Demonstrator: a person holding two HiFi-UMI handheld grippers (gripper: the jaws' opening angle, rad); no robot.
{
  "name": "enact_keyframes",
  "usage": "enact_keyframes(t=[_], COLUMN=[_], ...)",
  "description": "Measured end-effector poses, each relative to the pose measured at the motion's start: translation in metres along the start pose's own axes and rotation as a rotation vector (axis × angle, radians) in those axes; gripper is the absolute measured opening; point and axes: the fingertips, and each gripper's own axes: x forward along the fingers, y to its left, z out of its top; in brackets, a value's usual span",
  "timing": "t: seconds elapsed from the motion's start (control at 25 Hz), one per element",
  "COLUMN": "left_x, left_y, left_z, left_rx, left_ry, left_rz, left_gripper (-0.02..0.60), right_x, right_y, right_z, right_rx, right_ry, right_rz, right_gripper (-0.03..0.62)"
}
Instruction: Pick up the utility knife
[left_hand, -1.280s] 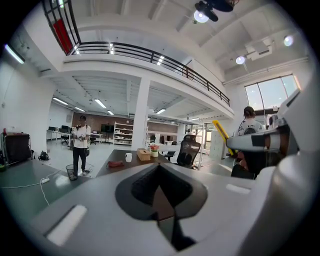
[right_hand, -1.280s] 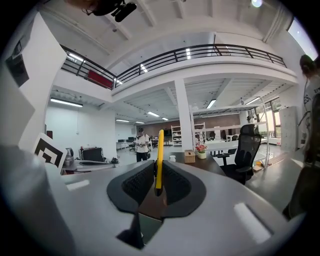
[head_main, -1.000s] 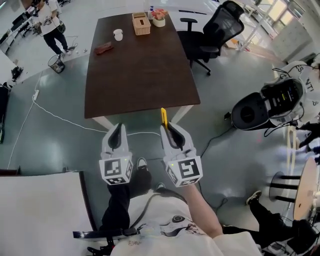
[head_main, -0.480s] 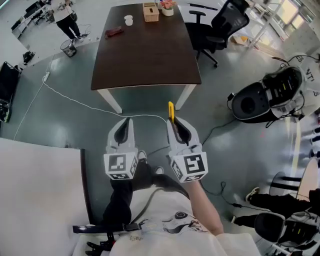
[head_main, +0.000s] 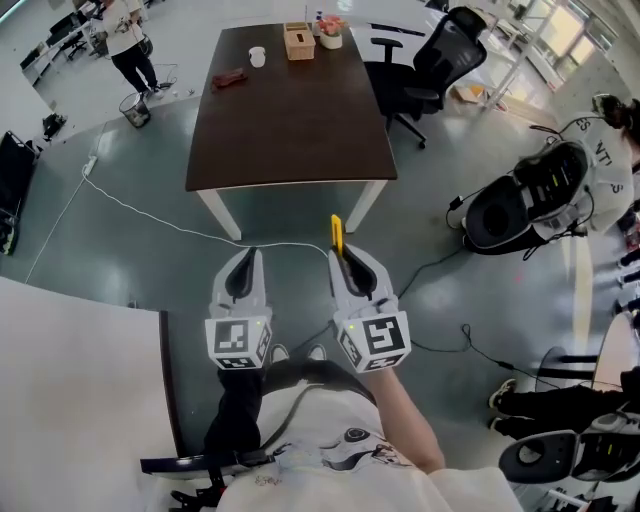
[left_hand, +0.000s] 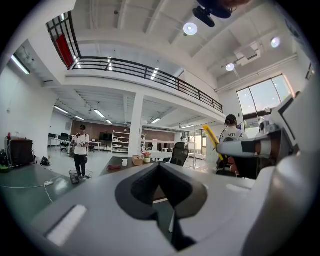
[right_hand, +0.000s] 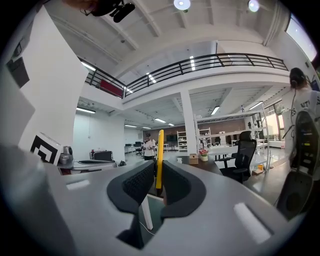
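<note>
In the head view, the slim yellow plastic utility knife (head_main: 337, 232) pokes forward out of the grey right gripper (head_main: 347, 262), up in the air above the floor, with the grey left gripper (head_main: 243, 268) just beside it. The left gripper view shows its 2 jaws pressed together with nothing between them. The right gripper view shows jaws clamped flat on the knife's lower body; I'd judge it light, stiff and smooth-sided, so that broad-faced hold suits it.

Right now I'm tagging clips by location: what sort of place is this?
Probably an open-plan office or lab hall: a long dark table with a black swivel chair beside it, a railed mezzanine overhead.
</note>
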Motion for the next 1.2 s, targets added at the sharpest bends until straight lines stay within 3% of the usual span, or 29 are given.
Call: enact_keyframes(t=[0.36, 1.2], left_x=[-0.001, 0.029], left_y=[0.025, 0.043], left_z=[0.017, 0.026], left_rx=[0.007, 0.019], left_ry=[-0.027, -0.059], left_rz=[0.019, 0.019], left_gripper=[-0.003, -0.003], right_x=[0.014, 0.041], right_y=[0.020, -0.001], right_z=[0.014, 0.021], right_rx=[-0.025, -0.025], right_ry=[-0.033, -0.087], right_rz=[-0.001, -0.047], right_gripper=[0.051, 0.049])
